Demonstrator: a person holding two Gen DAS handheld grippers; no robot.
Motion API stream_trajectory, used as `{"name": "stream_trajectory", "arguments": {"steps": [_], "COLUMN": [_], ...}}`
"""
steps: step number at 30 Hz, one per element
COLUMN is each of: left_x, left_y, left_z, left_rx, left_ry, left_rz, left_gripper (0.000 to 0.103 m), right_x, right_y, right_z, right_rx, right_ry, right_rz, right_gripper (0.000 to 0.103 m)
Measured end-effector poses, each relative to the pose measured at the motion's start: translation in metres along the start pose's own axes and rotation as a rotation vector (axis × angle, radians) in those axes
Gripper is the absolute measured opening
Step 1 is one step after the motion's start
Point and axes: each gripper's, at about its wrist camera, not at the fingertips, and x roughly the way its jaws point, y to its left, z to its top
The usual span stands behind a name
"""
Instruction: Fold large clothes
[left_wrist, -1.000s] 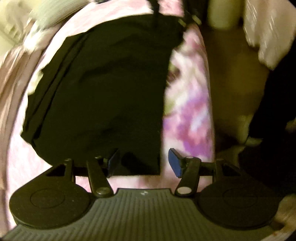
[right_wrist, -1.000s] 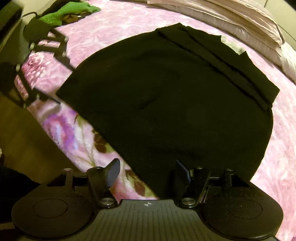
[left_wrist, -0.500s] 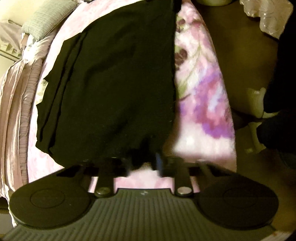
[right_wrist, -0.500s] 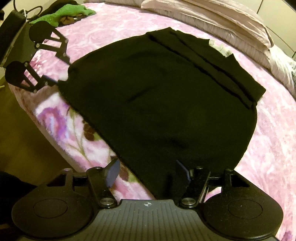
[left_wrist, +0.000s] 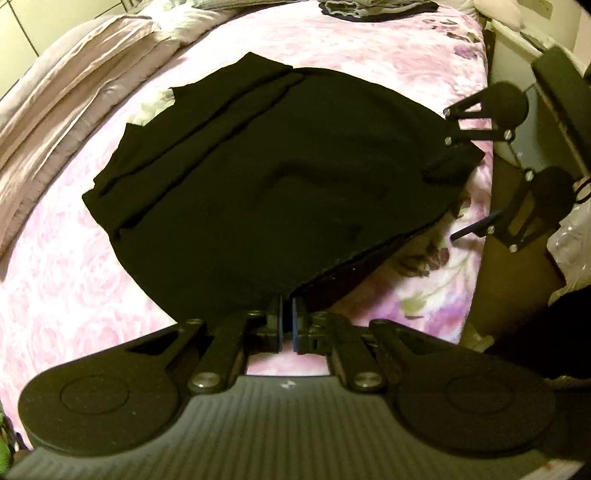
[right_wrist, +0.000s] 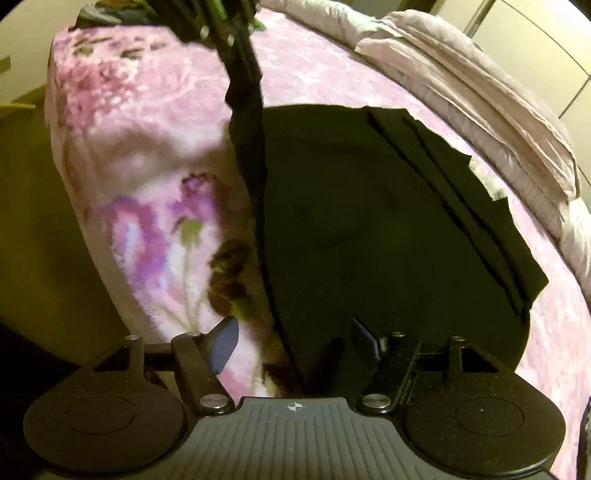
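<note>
A large black garment (left_wrist: 288, 177) lies spread on the pink floral bedspread (left_wrist: 62, 277), with a folded strip along its far side. My left gripper (left_wrist: 286, 319) is shut on the garment's near corner, which is raised a little off the bed. In the right wrist view the left gripper (right_wrist: 242, 79) shows blurred at the top, with black fabric hanging from it. My right gripper (right_wrist: 295, 339) is open, its fingers on either side of the garment's (right_wrist: 369, 221) near edge. From the left wrist view the right gripper (left_wrist: 448, 173) straddles the other front corner.
A folded pale quilt (left_wrist: 74, 92) runs along the far side of the bed (right_wrist: 480, 92). A heap of grey clothes (left_wrist: 373, 7) sits at the bed's far end. The bed edge drops to a brown floor (left_wrist: 517, 280) (right_wrist: 33, 221) beside the front corners.
My left gripper went from open to shut on the garment's corner and lifted it. The right gripper stayed open and shifted along the garment's front edge.
</note>
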Motion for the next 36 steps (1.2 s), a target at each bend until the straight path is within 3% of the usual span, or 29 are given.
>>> {"name": "stream_trajectory", "arguments": {"steps": [6,9,12,13,16,29,36], "left_x": [-0.004,-0.004,-0.006,-0.007,-0.010,-0.082,-0.129], "left_y": [0.004,0.004,0.003,0.002,0.000,-0.023,-0.044], "left_z": [-0.006,-0.007,-0.008,-0.009,-0.009,-0.022,-0.031], "left_rx": [-0.080,-0.079,-0.071,-0.067,-0.058,-0.060,-0.122], "left_ry": [-0.001,-0.001,-0.001,0.001,0.004,-0.035,0.002], "left_rz": [-0.025,-0.025,-0.021,-0.018,-0.011,0.024,-0.028], "left_gripper": [0.003,0.003,0.003,0.003,0.003,0.001,0.001], "right_x": [0.009,0.005,0.001,-0.001,-0.006,-0.093,-0.145], "right_y": [-0.002,-0.011,-0.024,-0.026,-0.032,-0.042,-0.019], "right_z": [-0.018,-0.030,-0.048,-0.055,-0.066,-0.024,-0.011], "right_rx": [-0.109,-0.119,-0.136,-0.158,-0.213,-0.197,-0.202], "right_ry": [0.006,0.047,0.103,0.116,0.166,0.167,0.208], "right_rz": [-0.032,-0.083,-0.122,-0.131,-0.145,-0.111,0.014], "right_gripper": [0.064,0.047,0.043,0.036,0.002,0.000,0.000]}}
